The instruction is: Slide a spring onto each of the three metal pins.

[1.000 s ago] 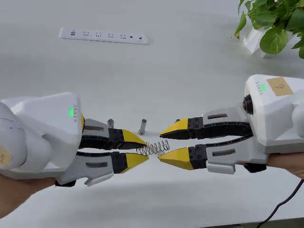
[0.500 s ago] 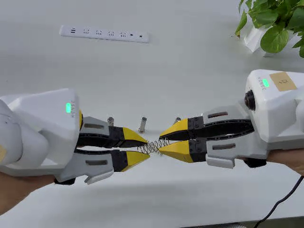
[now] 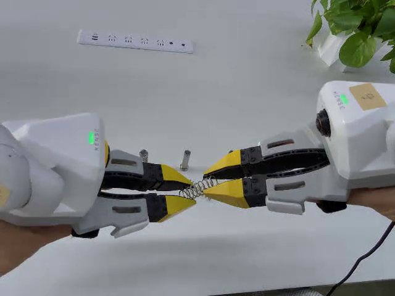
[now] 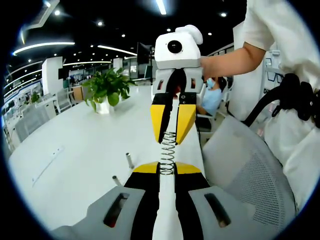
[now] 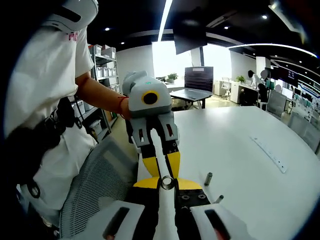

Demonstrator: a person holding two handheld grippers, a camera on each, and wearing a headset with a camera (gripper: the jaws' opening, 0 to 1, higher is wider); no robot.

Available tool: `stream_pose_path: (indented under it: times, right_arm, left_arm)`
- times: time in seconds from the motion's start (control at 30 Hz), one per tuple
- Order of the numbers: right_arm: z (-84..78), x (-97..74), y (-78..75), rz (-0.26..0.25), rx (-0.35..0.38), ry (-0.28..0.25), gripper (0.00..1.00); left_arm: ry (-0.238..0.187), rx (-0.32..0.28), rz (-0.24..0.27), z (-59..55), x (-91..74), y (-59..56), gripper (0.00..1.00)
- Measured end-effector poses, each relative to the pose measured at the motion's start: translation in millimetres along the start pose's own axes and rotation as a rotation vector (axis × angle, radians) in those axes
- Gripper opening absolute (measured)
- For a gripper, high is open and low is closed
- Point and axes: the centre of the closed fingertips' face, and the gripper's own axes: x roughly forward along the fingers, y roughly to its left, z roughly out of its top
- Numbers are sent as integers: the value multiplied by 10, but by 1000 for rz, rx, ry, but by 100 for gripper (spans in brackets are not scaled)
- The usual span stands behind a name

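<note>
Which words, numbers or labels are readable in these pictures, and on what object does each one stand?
Tan sticker on the right gripper: one handwritten mark, perhaps a digit, not legible.
Small print beside the right gripper's green light: too small to read.
Small print beside the left gripper's green light: too small to read.
Pink print on the person's shirt, right gripper view: blurred.
Power strip: no readable marking.
</note>
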Motion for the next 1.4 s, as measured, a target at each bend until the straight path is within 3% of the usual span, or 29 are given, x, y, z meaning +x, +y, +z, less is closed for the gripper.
stream_pose_path:
  times: [0.47,0.93,1.1,1.4]
  right_arm:
    - [88,30,28,14,-35,5,6]
    - [69,28,33,27,-32,38,9]
    - [43,4,36,50,-53,102,13]
    - [-33,-2,6,115,-116,265,13]
  left_arm:
    - [-4,-1,-6,16,9,-17,6]
    - [-10,-1,-5,24,1,-31,6]
    - [1,10,-2,14,17,-33,6]
    - [20,20,8,-17,56,-3,6]
